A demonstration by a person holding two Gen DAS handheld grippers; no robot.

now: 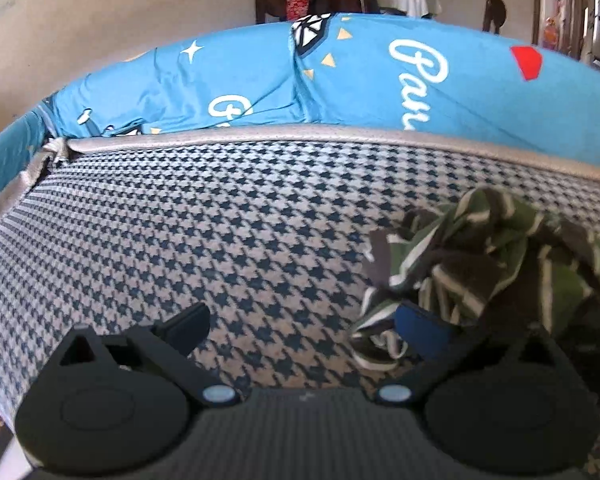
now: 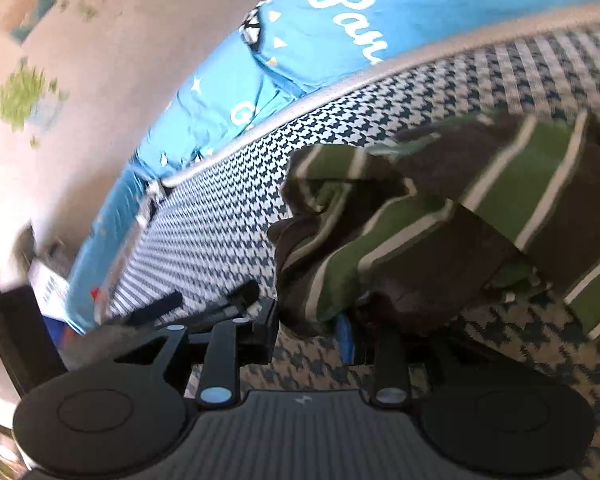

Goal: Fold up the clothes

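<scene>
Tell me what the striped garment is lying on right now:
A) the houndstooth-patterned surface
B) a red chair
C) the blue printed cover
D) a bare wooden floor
A: the green, brown and white striped garment is bunched on the houndstooth-patterned surface, while the blue printed cover lies beyond its grey piped edge.

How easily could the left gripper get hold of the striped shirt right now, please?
Probably yes: the left gripper is open and the striped shirt bunches against one of its fingers, with nothing in the way. A small shift towards the shirt should do.
</scene>
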